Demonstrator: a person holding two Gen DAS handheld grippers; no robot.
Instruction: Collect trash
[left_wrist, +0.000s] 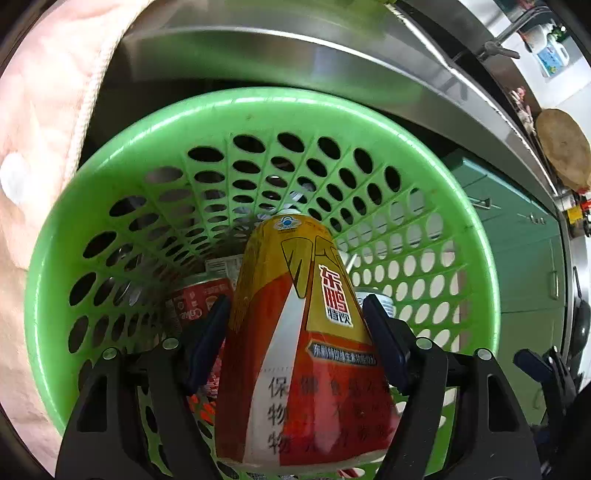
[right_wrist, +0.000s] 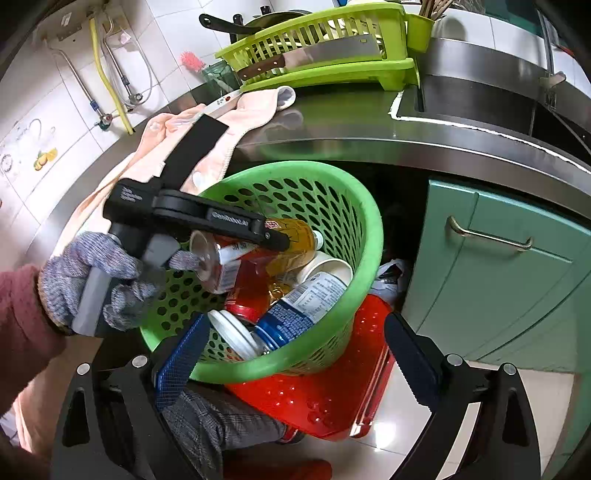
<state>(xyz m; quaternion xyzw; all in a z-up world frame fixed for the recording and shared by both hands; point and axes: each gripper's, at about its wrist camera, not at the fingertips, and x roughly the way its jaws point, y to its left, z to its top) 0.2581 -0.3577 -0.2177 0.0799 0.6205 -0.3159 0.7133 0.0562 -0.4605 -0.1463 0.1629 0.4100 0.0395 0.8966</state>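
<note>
A yellow and red drink can (left_wrist: 295, 332) is clamped between the dark pads of my left gripper (left_wrist: 295, 306), which is shut on it. The can hangs nose-down over the mouth of the green perforated basket (left_wrist: 258, 110). In the right wrist view a gloved hand (right_wrist: 92, 280) holds that left gripper (right_wrist: 273, 236) with the can (right_wrist: 258, 254) just above the basket (right_wrist: 373, 229). Inside the basket lie a red can (right_wrist: 243, 306), a blue and white bottle (right_wrist: 303, 306) and a white lid (right_wrist: 232, 332). My right gripper (right_wrist: 295, 350) stands open in front of the basket's near rim, holding nothing.
The basket rests on a red perforated plastic piece (right_wrist: 332, 391) on the tiled floor, under the steel counter (right_wrist: 351, 122). A pink towel (right_wrist: 207, 147) drapes over the counter edge. A lime dish rack (right_wrist: 332, 55) with a cleaver stands behind. A teal cabinet door (right_wrist: 498, 266) is at right.
</note>
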